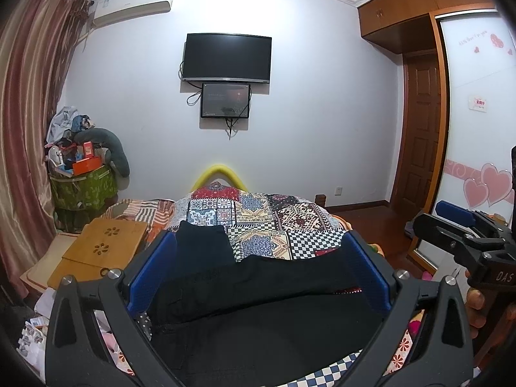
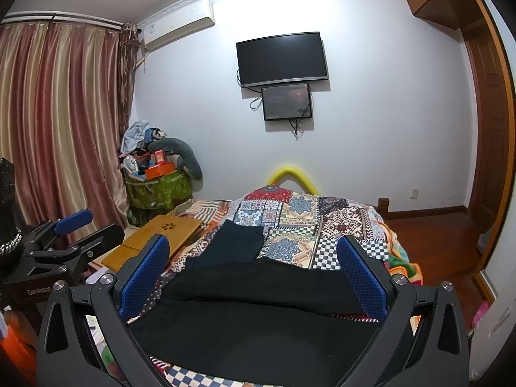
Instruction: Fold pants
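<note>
Black pants point(image 1: 258, 322) lie on a patchwork bedspread point(image 1: 290, 222), with one leg point(image 1: 203, 245) running away from me and a folded band of cloth lying across in front of it. My left gripper point(image 1: 258, 258) hovers open over the pants, its blue pads point(image 1: 151, 267) wide apart with nothing clamped between them. In the right wrist view the same pants point(image 2: 258, 316) fill the space below my right gripper point(image 2: 254, 264), which is also open and holds nothing. Each gripper shows in the other's view: the right gripper point(image 1: 445, 222) at the right edge, the left gripper point(image 2: 87, 229) at the left edge.
A wooden lap desk point(image 1: 106, 245) rests on the bed's left side. A green basket point(image 1: 84, 187) heaped with clutter stands by the curtain point(image 1: 29, 129). A yellow padded rail point(image 1: 219, 174) marks the bed's far end. A person's hand point(image 1: 474, 300) grips the right handle.
</note>
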A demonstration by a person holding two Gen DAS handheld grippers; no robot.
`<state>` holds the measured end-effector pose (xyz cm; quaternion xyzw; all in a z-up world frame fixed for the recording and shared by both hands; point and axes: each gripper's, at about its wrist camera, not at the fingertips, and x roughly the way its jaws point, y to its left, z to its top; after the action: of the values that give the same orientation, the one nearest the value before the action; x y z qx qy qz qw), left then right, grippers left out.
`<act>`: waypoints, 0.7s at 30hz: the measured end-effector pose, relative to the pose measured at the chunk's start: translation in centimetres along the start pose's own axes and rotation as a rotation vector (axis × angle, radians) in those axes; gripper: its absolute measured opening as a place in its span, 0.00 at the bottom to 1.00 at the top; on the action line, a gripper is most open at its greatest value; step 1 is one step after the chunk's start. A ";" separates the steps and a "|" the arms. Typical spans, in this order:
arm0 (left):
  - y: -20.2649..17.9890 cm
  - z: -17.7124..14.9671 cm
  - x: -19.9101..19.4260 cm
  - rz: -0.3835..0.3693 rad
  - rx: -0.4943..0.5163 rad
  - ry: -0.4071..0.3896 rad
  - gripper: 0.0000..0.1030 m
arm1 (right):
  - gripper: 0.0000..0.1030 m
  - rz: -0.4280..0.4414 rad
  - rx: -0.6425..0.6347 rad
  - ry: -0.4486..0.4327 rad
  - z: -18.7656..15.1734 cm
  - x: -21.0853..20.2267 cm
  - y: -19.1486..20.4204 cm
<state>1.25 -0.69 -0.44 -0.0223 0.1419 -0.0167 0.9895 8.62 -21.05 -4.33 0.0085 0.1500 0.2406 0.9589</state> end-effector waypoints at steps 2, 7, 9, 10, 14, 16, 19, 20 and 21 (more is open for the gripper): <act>0.0 0.0 0.1 0.001 -0.001 0.001 1.00 | 1.00 -0.001 -0.001 -0.001 0.0 0.0 0.0; 0.0 0.0 0.1 0.000 -0.003 0.001 1.00 | 1.00 -0.001 -0.002 -0.002 0.0 0.0 -0.2; 0.0 0.0 0.1 0.000 -0.002 0.001 1.00 | 1.00 0.000 -0.002 -0.002 0.0 0.0 -0.2; 0.1 0.0 0.1 0.000 -0.003 0.001 1.00 | 1.00 -0.002 -0.002 -0.002 0.0 0.0 -0.2; 0.2 -0.1 0.2 0.000 -0.006 0.004 1.00 | 1.00 0.004 -0.003 0.003 0.0 0.1 -0.3; 0.3 -0.1 0.3 0.000 -0.009 0.005 1.00 | 1.00 0.005 -0.003 0.004 0.0 0.2 -0.2; 0.3 -0.2 0.6 0.005 -0.006 0.006 1.00 | 1.00 0.009 -0.002 0.008 -0.1 0.5 -0.2; 0.3 -0.2 0.8 0.008 -0.004 0.008 1.00 | 1.00 0.010 -0.003 0.010 -0.1 0.6 -0.2; 0.3 -0.2 1.2 0.014 -0.002 0.010 1.00 | 1.00 0.009 -0.003 0.011 -0.2 0.8 -0.2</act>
<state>2.33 -0.44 -1.02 -0.0222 0.1471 -0.0096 0.9888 9.30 -20.85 -4.74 0.0063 0.1551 0.2453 0.9570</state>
